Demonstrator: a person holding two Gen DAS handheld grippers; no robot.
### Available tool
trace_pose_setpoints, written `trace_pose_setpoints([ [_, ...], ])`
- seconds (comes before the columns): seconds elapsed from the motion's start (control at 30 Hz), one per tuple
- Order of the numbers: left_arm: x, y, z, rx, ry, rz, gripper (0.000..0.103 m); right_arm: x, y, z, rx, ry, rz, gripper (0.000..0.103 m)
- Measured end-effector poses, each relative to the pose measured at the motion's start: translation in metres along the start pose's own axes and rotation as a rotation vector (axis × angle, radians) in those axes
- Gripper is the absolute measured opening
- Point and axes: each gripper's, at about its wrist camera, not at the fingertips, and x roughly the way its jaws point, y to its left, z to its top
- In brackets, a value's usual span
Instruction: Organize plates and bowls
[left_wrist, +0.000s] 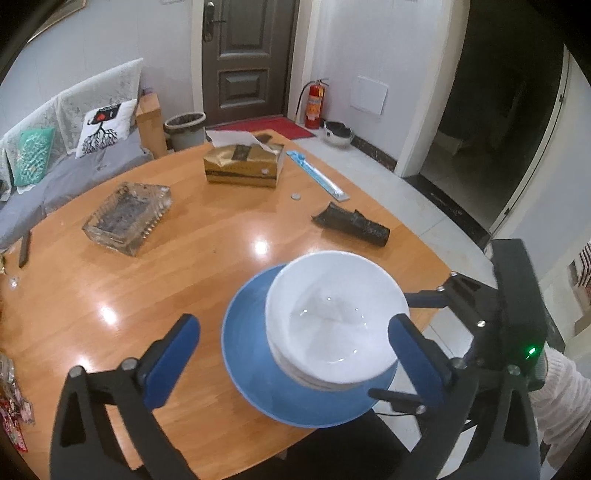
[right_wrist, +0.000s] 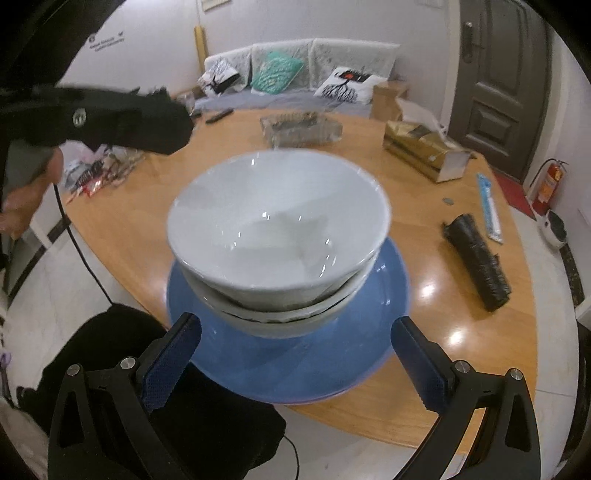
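We see the wooden desk (left_wrist: 110, 280) carrying a blue plate (right_wrist: 295, 369) at its near edge, partly overhanging it, with stacked white bowls (right_wrist: 277, 229) nested on top. Our left gripper (left_wrist: 295, 350) and right gripper (right_wrist: 295, 354) both have jaws spread wide, holding nothing.

Both wrist views tilt down, close over the desk (left_wrist: 110, 295) edge; shared: stacked bowls (left_wrist: 332, 317) at 6 o'clock.
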Motion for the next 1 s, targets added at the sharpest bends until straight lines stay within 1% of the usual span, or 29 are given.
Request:
trace_pose_setpoints([
  [0.2,-0.018,0.018,-0.009,-0.043,-0.006,0.015,0.102,-0.027,0.003,0.012,0.029,-0.072,-0.058,0.102],
  [0.33,-0.026,0.033,-0.018,-0.068,0.009,0.06,0.102,-0.039,0.008,0.023,0.056,-0.117,-0.111,0.102],
  [0.43,-0.035,0.046,-0.028,-0.079,-0.002,0.122,0.102,-0.049,0.015,0.034,0.08,-0.157,-0.139,0.102],
  [0.57,-0.05,0.061,-0.042,-0.108,-0.058,0.188,0.102,-0.058,0.025,0.047,0.075,-0.196,-0.163,0.102],
  [0.7,-0.065,0.073,-0.054,-0.143,-0.117,0.252,0.102,-0.064,0.044,0.059,0.035,-0.23,-0.189,0.102],
  [0.87,-0.09,0.088,-0.066,-0.196,-0.209,0.341,0.102,-0.069,0.065,0.069,-0.008,-0.264,-0.188,0.102],
  [1.0,-0.106,0.094,-0.072,-0.228,-0.265,0.387,0.102,-0.077,0.076,0.076,-0.011,-0.306,-0.182,0.102],
])
